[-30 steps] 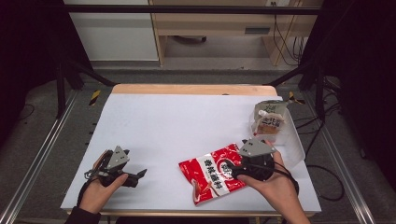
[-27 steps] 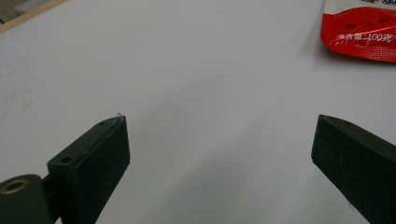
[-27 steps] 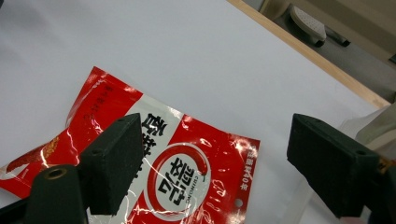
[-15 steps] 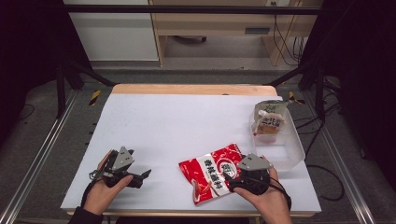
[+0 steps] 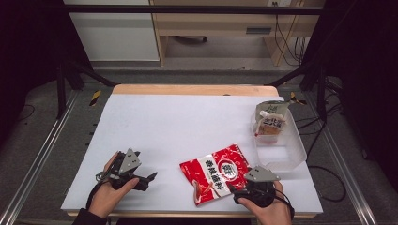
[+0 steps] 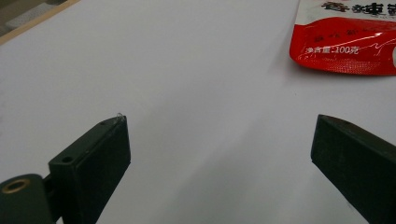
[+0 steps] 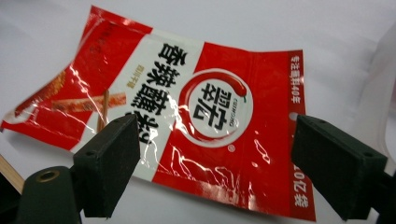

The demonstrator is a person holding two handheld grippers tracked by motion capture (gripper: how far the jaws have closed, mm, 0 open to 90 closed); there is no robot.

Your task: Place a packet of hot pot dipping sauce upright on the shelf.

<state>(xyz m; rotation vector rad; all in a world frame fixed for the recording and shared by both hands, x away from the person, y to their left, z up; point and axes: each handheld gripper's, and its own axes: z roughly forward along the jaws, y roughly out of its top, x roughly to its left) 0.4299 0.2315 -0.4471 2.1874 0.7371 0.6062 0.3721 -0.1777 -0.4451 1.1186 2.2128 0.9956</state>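
A red and white snack packet (image 5: 216,172) lies flat on the white table near its front edge, also seen as the packet (image 7: 196,112) and as a red corner (image 6: 348,39). My right gripper (image 5: 237,191) rests at the packet's near right edge, jaws open wide with the packet between and beyond them in the right gripper view, gripper (image 7: 217,163). My left gripper (image 5: 149,180) sits at the front left, open over bare table, gripper (image 6: 219,158), well left of the packet.
A clear plastic tub (image 5: 288,152) stands at the right edge of the table, with a pale pouch (image 5: 271,122) leaning upright at its far end. The white table top (image 5: 187,122) stretches back to a wooden strip.
My right gripper has drawn back toward the table's front edge, off the packet's right side. The left gripper has shifted slightly right. The packet has stayed put.
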